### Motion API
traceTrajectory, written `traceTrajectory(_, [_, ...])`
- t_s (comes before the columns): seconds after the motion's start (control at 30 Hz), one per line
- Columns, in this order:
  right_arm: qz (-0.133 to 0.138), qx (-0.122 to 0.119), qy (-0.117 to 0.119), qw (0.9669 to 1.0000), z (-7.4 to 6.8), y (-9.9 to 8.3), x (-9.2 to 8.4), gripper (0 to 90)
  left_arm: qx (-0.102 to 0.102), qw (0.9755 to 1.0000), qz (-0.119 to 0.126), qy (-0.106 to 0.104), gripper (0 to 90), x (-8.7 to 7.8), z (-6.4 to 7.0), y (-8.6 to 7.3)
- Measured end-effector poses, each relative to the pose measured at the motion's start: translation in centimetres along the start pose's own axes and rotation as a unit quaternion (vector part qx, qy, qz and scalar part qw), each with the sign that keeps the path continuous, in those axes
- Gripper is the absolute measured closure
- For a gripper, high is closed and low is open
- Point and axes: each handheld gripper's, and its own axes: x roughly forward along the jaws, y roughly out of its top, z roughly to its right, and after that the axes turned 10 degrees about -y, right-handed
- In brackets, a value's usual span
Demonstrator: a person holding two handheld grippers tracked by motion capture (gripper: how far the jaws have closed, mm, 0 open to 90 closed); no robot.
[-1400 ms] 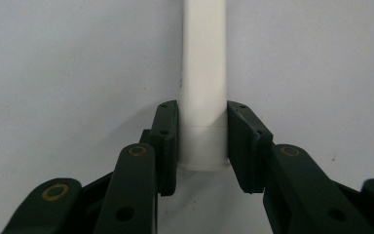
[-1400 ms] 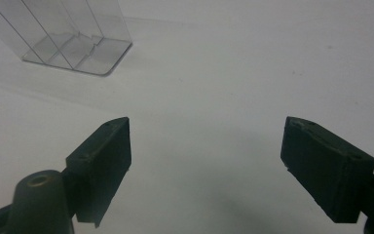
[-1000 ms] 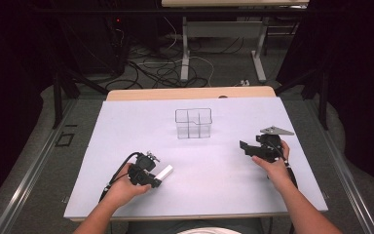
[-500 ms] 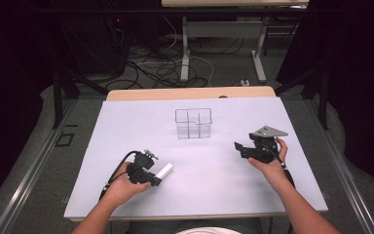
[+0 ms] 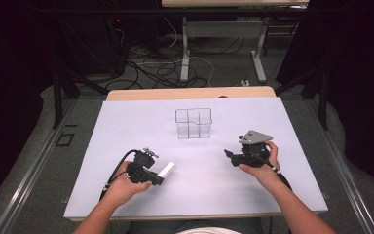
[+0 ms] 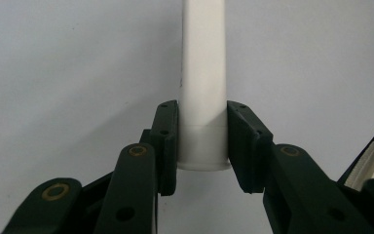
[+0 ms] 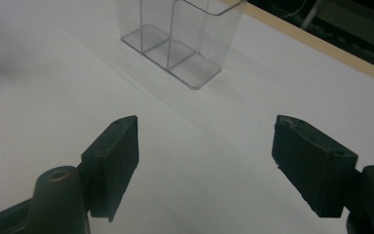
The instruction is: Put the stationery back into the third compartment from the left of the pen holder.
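High view: we see the left hand-held gripper point(image 5: 159, 175) low over the near left part of the white worktop point(image 5: 126, 126), its jaws clamped on a white tube point(image 5: 166, 169) that sticks out toward the middle. In the left gripper view both pads press the tube's sides near its rounded end. The right hand-held gripper point(image 5: 230, 155) hovers at the near right, its jaws, which have just been opening, wide apart with nothing between them, pointing toward the clear divided container point(image 5: 193, 123) at the centre.
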Motion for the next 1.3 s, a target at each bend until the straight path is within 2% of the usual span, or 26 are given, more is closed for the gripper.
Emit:
traceTrajectory(0.03, [0.007,-0.01,0.004,0.9999,-0.2,0.1,0.1,25.6,-0.002,1.0,-0.001,-0.002,67.1,0.0,0.0,0.0])
traceTrajectory(0.07, [-0.003,-0.02,0.009,0.9998,-0.4,0.1,0.0,26.4,0.001,1.0,-0.003,-0.005,67.1,0.1,0.0,0.0])
traceTrajectory(0.1, [0.005,-0.027,0.011,0.9996,-0.7,0.2,0.2,26.6,-0.001,1.0,-0.004,-0.006,67.2,0.1,0.0,0.0])
traceTrajectory(0.13, [-0.002,-0.044,0.015,0.9989,-0.8,0.2,0.1,27.0,0.0,1.0,-0.001,-0.008,67.1,0.2,0.0,0.1])
traceTrajectory(0.2, [0.005,-0.067,0.017,0.9976,-1.3,0.3,0.3,27.8,-0.003,0.9999,-0.005,-0.012,67.1,0.1,0.0,0.1])
traceTrajectory(0.33, [0.004,-0.119,0.022,0.9926,-2.2,0.5,0.3,31.6,-0.009,0.9997,-0.008,-0.019,67.1,0.2,0.2,0.3])
traceTrajectory(0.4, [0.005,-0.145,0.027,0.989,-2.7,0.7,0.2,33.8,-0.009,0.9997,-0.006,-0.022,67.2,0.2,0.4,0.4])
traceTrajectory(0.5, [0.011,-0.19,0.034,0.9811,-3.8,0.9,0.2,34.4,-0.008,0.9996,-0.006,-0.028,67.1,0.3,0.7,0.5])
traceTrajectory(0.6, [0.023,-0.253,0.04,0.9665,-4.8,1.1,0.3,34.4,-0.006,0.9994,-0.007,-0.033,67.1,0.5,0.9,0.7])
traceTrajectory(0.67, [0.032,-0.284,0.042,0.9573,-5.3,1.2,0.4,34.5,-0.006,0.9993,-0.009,-0.037,67.1,0.6,1.0,0.8])
traceTrajectory(0.7, [0.033,-0.29,0.04,0.9555,-5.6,1.3,0.3,34.4,-0.007,0.9992,-0.009,-0.039,67.1,0.6,1.0,0.9])
traceTrajectory(0.77, [0.041,-0.312,0.043,0.9483,-6.0,1.3,0.3,34.4,-0.008,0.9989,-0.009,-0.045,67.1,0.6,1.1,1.0])
traceTrajectory(0.9, [0.048,-0.344,0.044,0.9367,-6.7,1.3,0.4,34.4,-0.009,0.9987,-0.009,-0.049,67.1,0.7,1.1,1.5])
traceTrajectory(0.93, [0.048,-0.349,0.045,0.9349,-6.8,1.2,0.4,34.4,-0.008,0.9987,-0.009,-0.05,67.1,0.7,1.1,1.6])
traceTrajectory(1.0, [0.045,-0.372,0.05,0.926,-6.9,1.3,0.5,34.5,-0.009,0.9985,-0.005,-0.053,67.1,0.8,1.1,1.9])
traceTrajectory(1.03, [0.054,-0.376,0.049,0.9237,-7.1,1.2,0.6,34.4,-0.012,0.9985,-0.003,-0.054,67.1,0.9,1.2,2.1])
traceTrajectory(1.07, [0.056,-0.378,0.047,0.9228,-7.3,1.1,0.6,34.5,-0.011,0.9985,-0.004,-0.054,67.1,0.9,1.2,2.3])
traceTrajectory(1.1, [0.048,-0.393,0.052,0.9169,-7.4,1.2,0.5,35.3,-0.009,0.9985,-0.004,-0.054,67.2,1.0,1.3,2.5])
traceTrajectory(1.17, [0.047,-0.398,0.056,0.9145,-7.7,1.2,0.4,37.4,-0.003,0.9985,-0.006,-0.054,67.1,1.1,1.5,2.8])
traceTrajectory(1.2, [0.053,-0.402,0.059,0.9121,-7.8,1.1,0.4,37.8,-0.001,0.9987,-0.006,-0.051,67.1,1.1,1.6,2.9])
traceTrajectory(1.23, [0.059,-0.4,0.057,0.9129,-8.0,1.1,0.5,38.5,0.001,0.9987,-0.008,-0.05,67.1,1.1,1.8,3.1])
traceTrajectory(1.27, [0.052,-0.406,0.06,0.9106,-8.0,1.1,0.4,39.3,0.003,0.9987,-0.01,-0.05,67.1,1.2,1.9,3.2])
traceTrajectory(1.3, [0.059,-0.412,0.062,0.9073,-8.1,1.1,0.5,39.9,0.004,0.9986,-0.011,-0.051,67.1,1.2,2.0,3.3])
